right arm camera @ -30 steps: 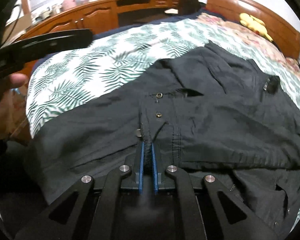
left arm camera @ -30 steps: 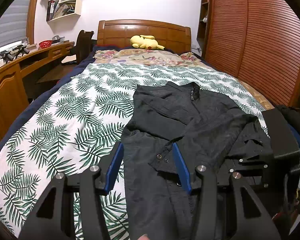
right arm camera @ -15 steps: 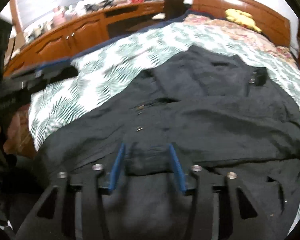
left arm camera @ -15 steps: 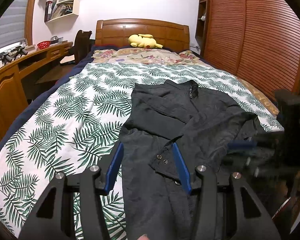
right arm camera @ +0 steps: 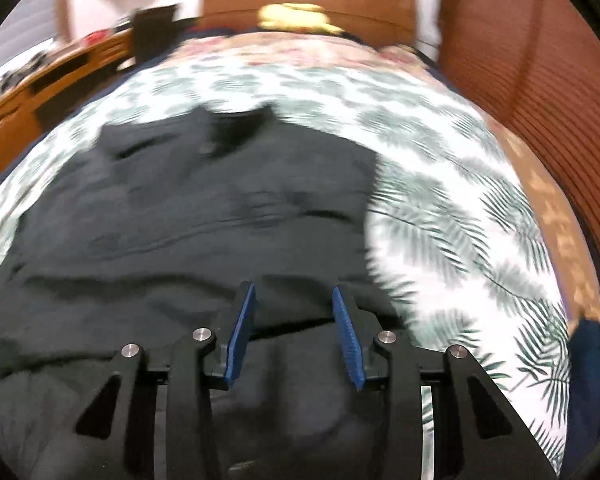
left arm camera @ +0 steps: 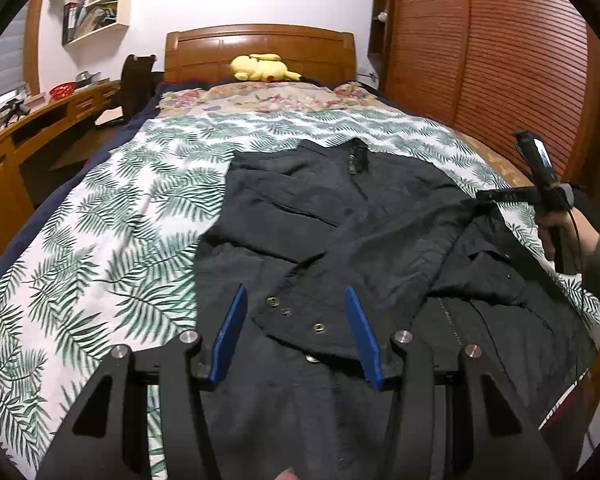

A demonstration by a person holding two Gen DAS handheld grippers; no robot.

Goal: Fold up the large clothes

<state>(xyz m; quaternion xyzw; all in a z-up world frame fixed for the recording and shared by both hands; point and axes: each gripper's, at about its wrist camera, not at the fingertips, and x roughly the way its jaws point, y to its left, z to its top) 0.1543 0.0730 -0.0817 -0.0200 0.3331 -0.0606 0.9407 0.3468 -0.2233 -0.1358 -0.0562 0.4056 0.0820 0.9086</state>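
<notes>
A large black jacket (left arm camera: 340,240) lies spread on the palm-leaf bedspread (left arm camera: 112,232), collar toward the headboard, with one front panel folded across and its snap buttons showing. My left gripper (left arm camera: 296,304) is open and empty just above the snap-button edge. My right gripper (right arm camera: 294,300) is open and empty over the jacket's (right arm camera: 188,232) right edge; that view is blurred. In the left wrist view the right gripper (left arm camera: 540,176) shows at the far right, held up in a hand beside the jacket's sleeve.
A wooden headboard (left arm camera: 260,48) with a yellow plush toy (left arm camera: 264,68) stands at the far end. A wooden desk (left arm camera: 28,128) and chair (left arm camera: 136,80) run along the left. A slatted wooden wardrobe (left arm camera: 500,80) lines the right side.
My right gripper let go of the jacket's front edge, opened, and swung away to the right side of the bed. My left gripper stayed open and pulled back slightly.
</notes>
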